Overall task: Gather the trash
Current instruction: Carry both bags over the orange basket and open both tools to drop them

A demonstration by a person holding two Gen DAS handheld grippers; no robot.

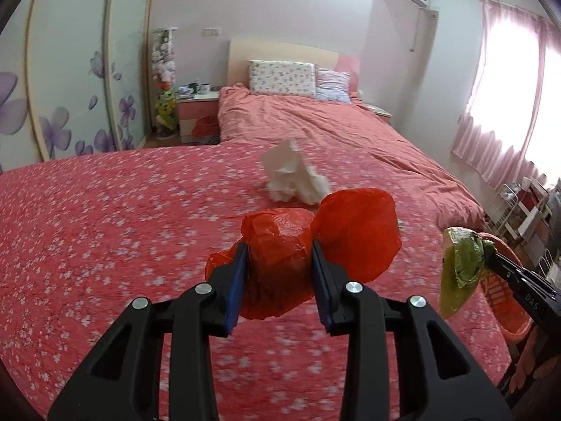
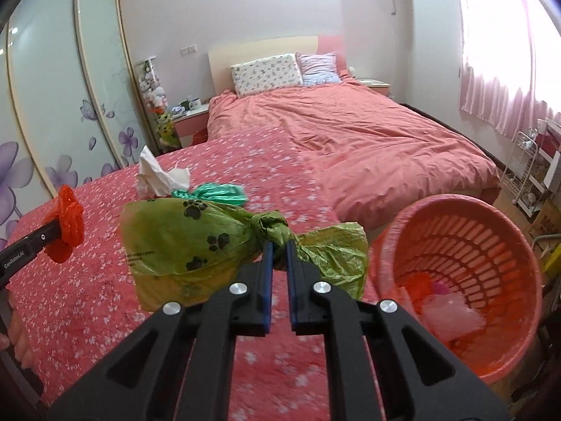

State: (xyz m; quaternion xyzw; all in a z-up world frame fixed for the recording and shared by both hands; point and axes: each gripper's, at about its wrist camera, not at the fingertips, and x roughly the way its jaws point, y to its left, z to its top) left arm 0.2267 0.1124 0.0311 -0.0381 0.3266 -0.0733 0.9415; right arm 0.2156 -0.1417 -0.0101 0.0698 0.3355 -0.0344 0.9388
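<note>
Right wrist view shows our right gripper [image 2: 277, 251] pinching the green paw-print bag [image 2: 196, 242] only at its knot, held above the floral bedspread [image 2: 105, 298], just beside the orange laundry-style basket [image 2: 491, 333] where some trash already lies. The risk we see: the heavy end of the bag hangs off to one side, so a swing toward the basket could let the knot slip through the pads, and the bag could land on the rim or on the bed instead.

Our left gripper [image 1: 280, 245] squeezes a red plastic bag [image 1: 280, 256] across its bulging middle; the film looks thin and crinkled, and we judge that hard pressure may tear it, though blur hides whether it is tied.

A crumpled white tissue [image 1: 294, 179] and a teal bag [image 2: 217, 193] lie on the bedspread, not yet collected.
</note>
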